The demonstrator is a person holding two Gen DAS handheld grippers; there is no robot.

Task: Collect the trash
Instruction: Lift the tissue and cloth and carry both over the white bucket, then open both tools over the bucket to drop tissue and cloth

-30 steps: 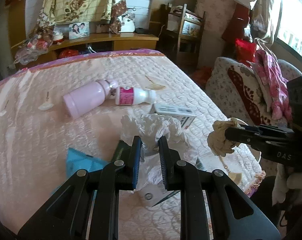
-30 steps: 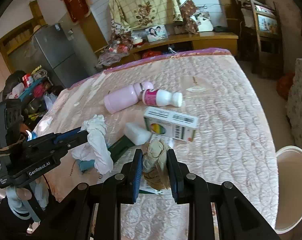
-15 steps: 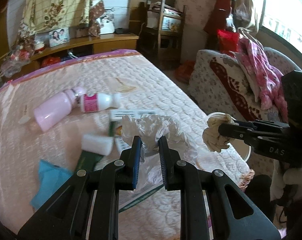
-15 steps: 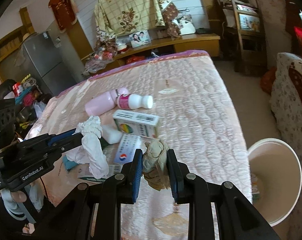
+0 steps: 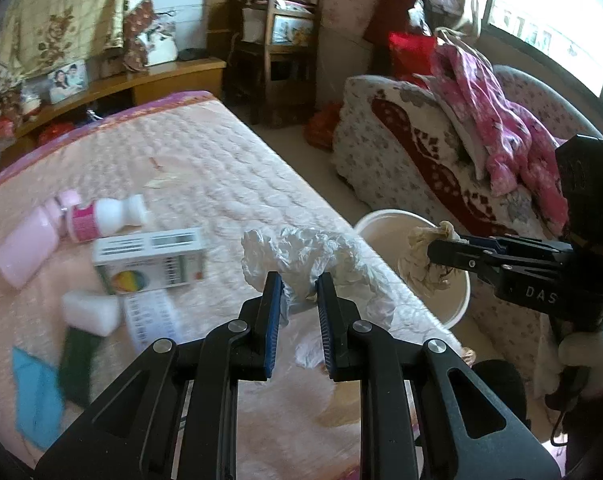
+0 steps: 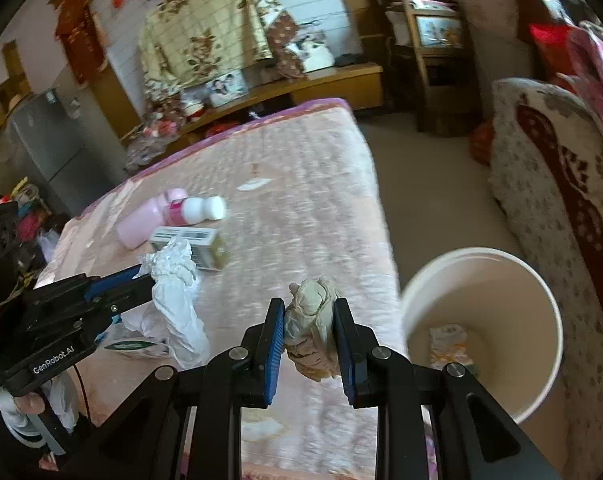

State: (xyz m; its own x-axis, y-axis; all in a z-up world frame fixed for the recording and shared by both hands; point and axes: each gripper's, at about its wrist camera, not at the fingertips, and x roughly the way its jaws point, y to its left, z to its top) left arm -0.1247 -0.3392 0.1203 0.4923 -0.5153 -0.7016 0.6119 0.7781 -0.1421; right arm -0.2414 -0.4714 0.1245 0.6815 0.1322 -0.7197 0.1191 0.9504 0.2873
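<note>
clearly, from the left wrist, the left gripper point(image 5: 297, 292) is clamped on a crumpled white tissue point(image 5: 313, 256) above the bed's point(image 5: 229, 168) near corner, where the quilt edge drops to bare floor point(image 5: 301, 160) running along a sofa point(image 5: 413, 160). the white bin point(image 5: 459, 300) stands on that strip beside the bed, with the right gripper point(image 5: 433, 250) over it.

from the right wrist, the right gripper point(image 6: 307, 328) pinches a beige paper wad point(image 6: 311, 332) by the bed edge, the bin point(image 6: 541, 360) just beside. scraps point(image 6: 449, 344) lie at its bottom.
</note>
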